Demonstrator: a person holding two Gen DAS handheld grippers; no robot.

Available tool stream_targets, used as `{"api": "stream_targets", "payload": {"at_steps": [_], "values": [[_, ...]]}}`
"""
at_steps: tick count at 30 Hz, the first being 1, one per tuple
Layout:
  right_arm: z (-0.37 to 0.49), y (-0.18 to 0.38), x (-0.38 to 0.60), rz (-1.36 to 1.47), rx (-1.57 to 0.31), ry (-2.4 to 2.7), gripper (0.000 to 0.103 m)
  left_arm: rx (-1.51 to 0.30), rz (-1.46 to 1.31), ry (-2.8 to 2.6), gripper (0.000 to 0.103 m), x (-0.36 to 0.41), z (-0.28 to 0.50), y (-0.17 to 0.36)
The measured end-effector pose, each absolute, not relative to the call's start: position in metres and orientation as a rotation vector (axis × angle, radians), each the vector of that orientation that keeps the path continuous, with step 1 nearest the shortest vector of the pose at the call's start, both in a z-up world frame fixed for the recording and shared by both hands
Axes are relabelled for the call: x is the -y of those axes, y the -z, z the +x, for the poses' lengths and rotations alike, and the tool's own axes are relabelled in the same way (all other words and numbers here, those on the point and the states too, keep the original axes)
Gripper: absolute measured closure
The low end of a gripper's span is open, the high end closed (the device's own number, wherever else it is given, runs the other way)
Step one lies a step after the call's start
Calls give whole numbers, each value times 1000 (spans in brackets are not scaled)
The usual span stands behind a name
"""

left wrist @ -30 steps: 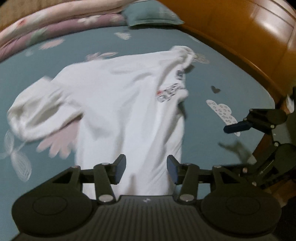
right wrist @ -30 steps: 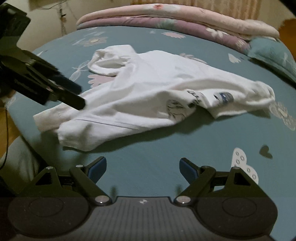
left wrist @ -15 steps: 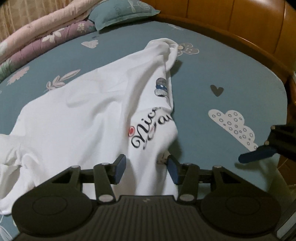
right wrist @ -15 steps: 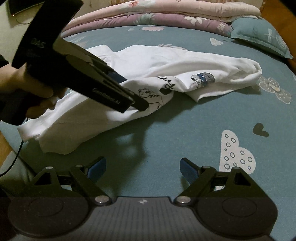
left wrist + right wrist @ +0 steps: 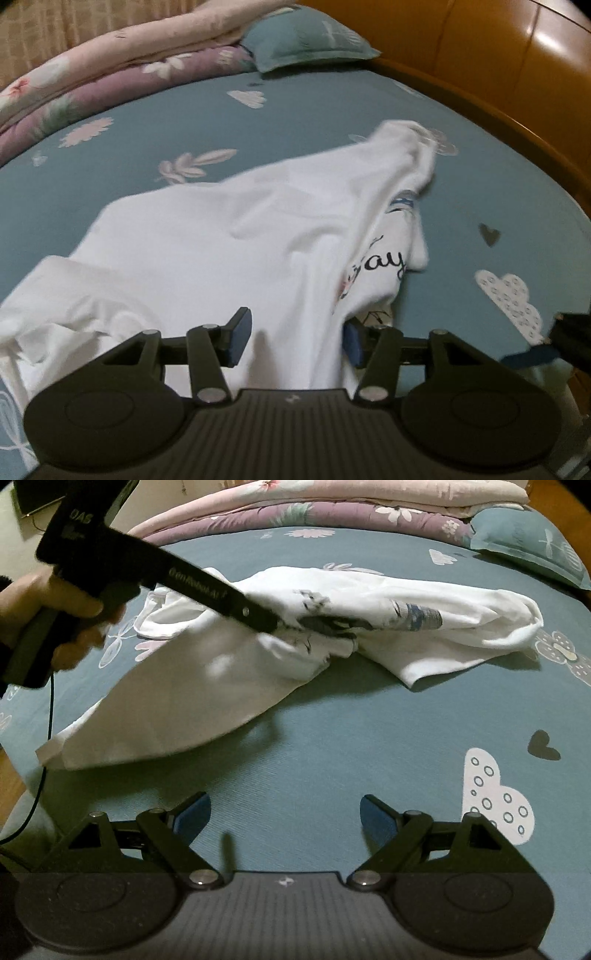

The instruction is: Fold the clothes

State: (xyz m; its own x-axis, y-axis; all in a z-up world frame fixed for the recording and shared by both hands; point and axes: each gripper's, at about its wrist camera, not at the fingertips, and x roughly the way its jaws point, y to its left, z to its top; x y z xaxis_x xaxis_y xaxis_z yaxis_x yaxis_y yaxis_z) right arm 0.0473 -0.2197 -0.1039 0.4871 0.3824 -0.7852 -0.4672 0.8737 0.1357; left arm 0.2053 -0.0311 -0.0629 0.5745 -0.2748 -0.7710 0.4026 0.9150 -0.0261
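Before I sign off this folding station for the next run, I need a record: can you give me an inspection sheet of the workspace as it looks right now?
Surface: teal patterned bedsheet, bare in front of the right gripper.
Job's things: one white printed T-shirt, crumpled and unfolded, printed side partly turned under.
Clutter: folded floral quilts and a teal pillow at the far end.
Grippers: left gripper jaws opening, shirt fabric draped between them; right gripper open over bare sheet, holding nothing.
Cables: a thin black cable hanging below the hand that holds the left gripper.
Surroundings: wooden bed frame along one side.
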Motion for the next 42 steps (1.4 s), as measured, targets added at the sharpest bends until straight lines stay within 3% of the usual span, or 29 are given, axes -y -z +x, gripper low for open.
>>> {"api": "stream_targets", "payload": {"at_steps": [8,11,16,26,34,42], "values": [[52,109,218,-105,-947,-517,11,-906,134,317,49,-4,235,78],[52,111,217,-108,-954,-516,11,-936,121,292,41,-12,247,93],[50,113,212,-121,-961,-521,11,-946,97,280,38,-17,252,107],[45,111,207,-120,-944,-533,11,-902,145,302,41,-21,209,60],[37,110,205,-123,-940,-547,11,-830,208,537,39,33,175,27],[36,110,212,-105,-946,-519,11,-890,278,520,41,86,209,75]]}}
